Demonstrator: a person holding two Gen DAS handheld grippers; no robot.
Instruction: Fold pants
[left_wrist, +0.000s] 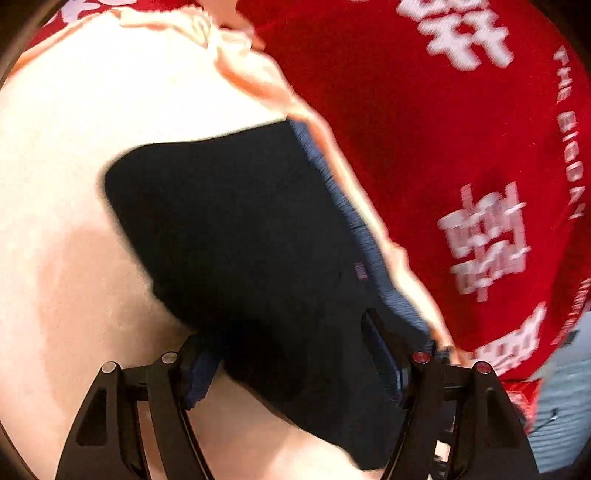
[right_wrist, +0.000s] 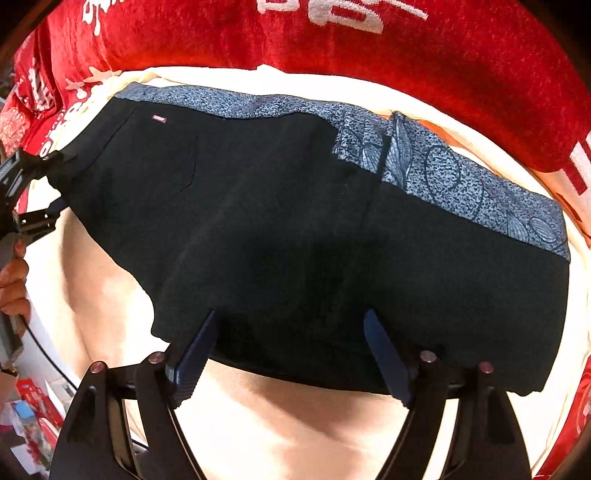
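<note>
Red printed cloth lay under a pale sheet bearing the folded black pants, filling mid-frame. Right gripper stood spread over their lower hem, pinching nothing. Left gripper, jaws apart, straddled a pants corner, grip unclear. Judged: fold just laid; next, another fold or smoothing.

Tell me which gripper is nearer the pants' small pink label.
Left. Left gripper is at the pants corner beside the label; right gripper is over the opposite edge.
</note>
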